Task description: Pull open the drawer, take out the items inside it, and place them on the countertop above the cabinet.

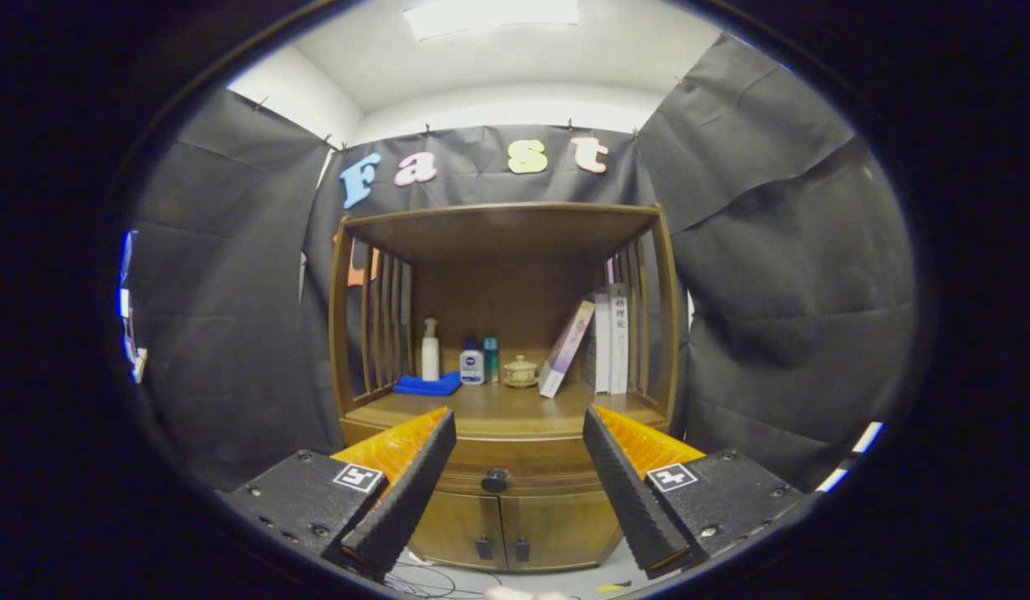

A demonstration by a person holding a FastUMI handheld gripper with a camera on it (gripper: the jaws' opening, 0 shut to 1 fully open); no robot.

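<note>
The two-finger gripper with black ridged pads and orange bodies [519, 433] is spread wide and holds nothing. Between and beyond its fingers stands the brown wooden cabinet [502, 392]; its closed drawer with a dark round knob [494, 481] lies below the wooden countertop [498, 412].

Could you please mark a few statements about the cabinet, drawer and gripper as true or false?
1. The gripper is open, holding nothing. True.
2. The drawer is pulled out. False: it is closed, its knob between and beyond the fingers.
3. A blue cloth lies on the countertop by a white pump bottle. True.
4. The books lie flat in a stack. False: they stand, one leaning.
5. The lower doors are shut. True.
</note>
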